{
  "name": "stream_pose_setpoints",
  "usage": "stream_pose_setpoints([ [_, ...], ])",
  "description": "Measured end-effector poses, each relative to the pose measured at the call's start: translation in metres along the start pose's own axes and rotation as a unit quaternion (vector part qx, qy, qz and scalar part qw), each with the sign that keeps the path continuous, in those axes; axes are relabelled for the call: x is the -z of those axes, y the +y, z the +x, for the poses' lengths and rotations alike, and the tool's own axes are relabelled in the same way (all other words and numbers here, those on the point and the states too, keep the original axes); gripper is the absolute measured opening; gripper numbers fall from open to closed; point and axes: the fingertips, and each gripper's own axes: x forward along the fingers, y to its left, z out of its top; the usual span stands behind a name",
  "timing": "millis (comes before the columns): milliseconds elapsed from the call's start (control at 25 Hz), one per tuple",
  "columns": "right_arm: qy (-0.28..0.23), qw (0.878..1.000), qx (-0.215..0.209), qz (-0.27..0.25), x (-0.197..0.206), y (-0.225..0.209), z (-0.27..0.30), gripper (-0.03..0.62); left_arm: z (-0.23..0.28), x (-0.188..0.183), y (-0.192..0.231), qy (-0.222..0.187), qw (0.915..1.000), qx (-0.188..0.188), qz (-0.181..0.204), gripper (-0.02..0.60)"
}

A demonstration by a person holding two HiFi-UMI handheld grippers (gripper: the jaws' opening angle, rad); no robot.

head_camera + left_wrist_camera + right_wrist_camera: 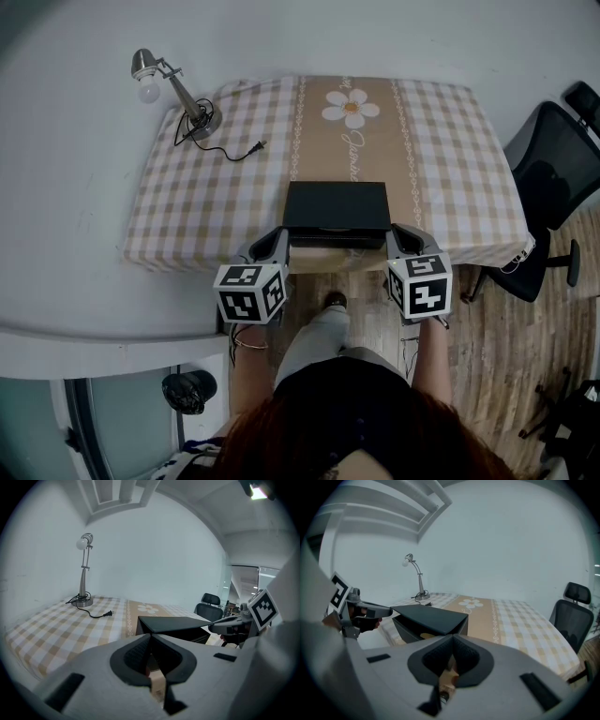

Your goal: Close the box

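Observation:
A black box sits on the checked tablecloth close to the table's front edge. Its lid is tilted up a little, leaving a gap on the side facing me, and something pale shows inside. My left gripper is held just off the box's front left corner and my right gripper just off its front right corner. In the left gripper view the box lies ahead and to the right of the jaws. Both pairs of jaws meet at their tips with nothing between them, left gripper and right gripper.
A desk lamp stands at the table's far left corner, its cord and plug trailing across the cloth. A daisy print marks the cloth behind the box. A black office chair stands to the right of the table.

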Motion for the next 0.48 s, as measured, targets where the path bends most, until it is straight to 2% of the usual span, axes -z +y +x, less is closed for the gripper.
stream_pose_setpoints([
  [480, 0.005, 1.000, 0.006, 0.002, 0.0100, 0.0034, -0.0054, 0.017, -0.0011, 0.0097, -0.0026, 0.007, 0.9999, 0.007, 0.002, 0.029],
])
